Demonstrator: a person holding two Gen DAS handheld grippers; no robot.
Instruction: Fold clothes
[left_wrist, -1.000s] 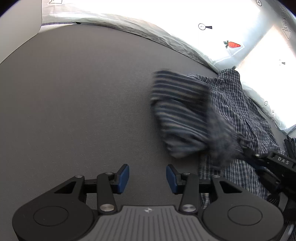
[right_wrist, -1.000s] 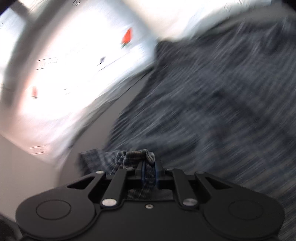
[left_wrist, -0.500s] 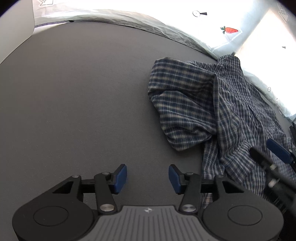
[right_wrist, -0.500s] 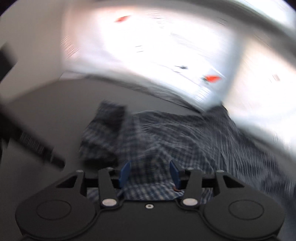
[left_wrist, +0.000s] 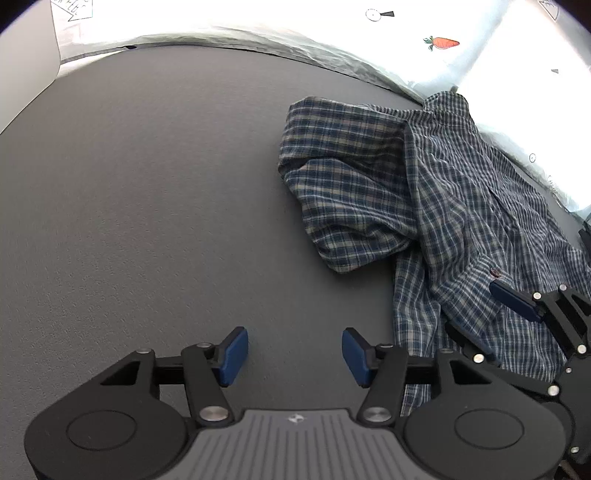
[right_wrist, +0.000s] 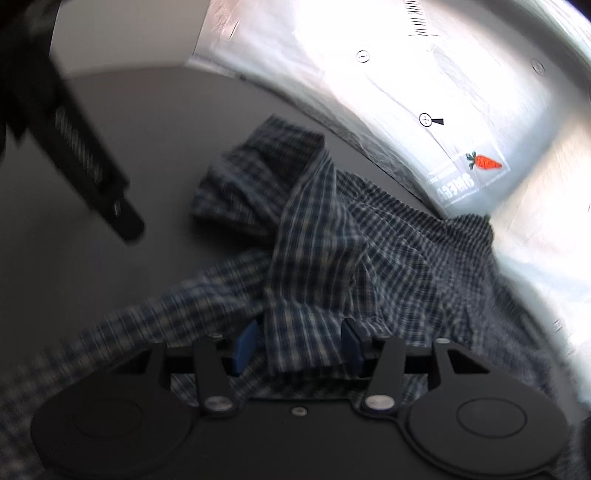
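plaid shirt between parted right fingers (crumpled), left fingers beside it

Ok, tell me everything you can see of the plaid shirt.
The plaid shirt is thin woven cloth checked in navy and pale cream. It lies crumpled, not yet folded, on the grey table, up against the table's far edge. One sleeve is doubled back on itself beside the body, and a small dark button shows on a front edge. The right gripper has just been opening; cloth lies between its jaws, unpinched. The left gripper stands open over bare table, clear of the shirt.
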